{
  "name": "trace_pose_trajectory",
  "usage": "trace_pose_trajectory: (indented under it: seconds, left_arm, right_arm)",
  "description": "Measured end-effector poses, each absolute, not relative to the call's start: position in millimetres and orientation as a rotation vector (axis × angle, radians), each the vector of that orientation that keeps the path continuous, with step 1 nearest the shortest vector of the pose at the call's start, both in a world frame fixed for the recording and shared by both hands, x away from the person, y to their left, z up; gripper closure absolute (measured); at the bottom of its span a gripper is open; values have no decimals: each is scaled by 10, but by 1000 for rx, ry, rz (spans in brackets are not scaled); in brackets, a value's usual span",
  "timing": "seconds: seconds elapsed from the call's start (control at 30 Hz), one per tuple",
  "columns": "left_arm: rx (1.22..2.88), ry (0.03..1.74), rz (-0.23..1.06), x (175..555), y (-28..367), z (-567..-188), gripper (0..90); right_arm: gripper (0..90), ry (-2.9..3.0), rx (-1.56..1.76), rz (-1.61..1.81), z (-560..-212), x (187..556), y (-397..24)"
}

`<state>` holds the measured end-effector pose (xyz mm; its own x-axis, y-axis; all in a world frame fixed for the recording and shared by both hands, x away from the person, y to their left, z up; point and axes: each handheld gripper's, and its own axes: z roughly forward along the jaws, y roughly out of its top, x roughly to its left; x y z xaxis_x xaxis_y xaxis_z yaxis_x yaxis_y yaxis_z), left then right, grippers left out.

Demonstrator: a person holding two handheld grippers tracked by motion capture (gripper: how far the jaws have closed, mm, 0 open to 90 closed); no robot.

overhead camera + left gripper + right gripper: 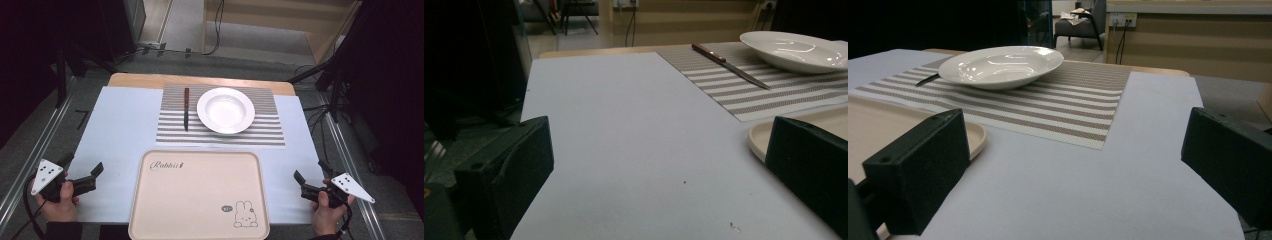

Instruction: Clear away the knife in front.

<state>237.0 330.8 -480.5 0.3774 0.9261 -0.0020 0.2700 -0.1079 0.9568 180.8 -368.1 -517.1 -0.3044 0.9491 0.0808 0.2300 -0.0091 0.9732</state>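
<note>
Knife point(927, 79) blade seemingly hidden behind plate point(1008, 65)

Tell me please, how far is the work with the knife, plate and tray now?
Nothing looks done yet. The knife and white plate lie on the striped mat; the tray is bare. Nothing is in hand: the left hand-held gripper and right hand-held gripper are open, beside the tray. Any moving of the knife or plate is still left.
</note>
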Motion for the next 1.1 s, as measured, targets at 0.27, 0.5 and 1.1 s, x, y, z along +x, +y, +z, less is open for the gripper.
trace_pose_trajectory:
  seconds: [0.27, 0.5, 1.1]
  left_arm:
    - [1629, 1052, 805, 2380, 3110, -4582, 0]
    - [1634, 1067, 757, 2479, 3006, -4443, 0]
    - [1714, 1014, 682, 3082, 2397, -4170, 0]
  right_arm:
    - [0, 1606, 1243, 1363, -5173, 1803, -3675]
    - [0, 1615, 1237, 1360, -5176, 1806, -3666]
    - [0, 1621, 1237, 1344, -5181, 1811, -3640]
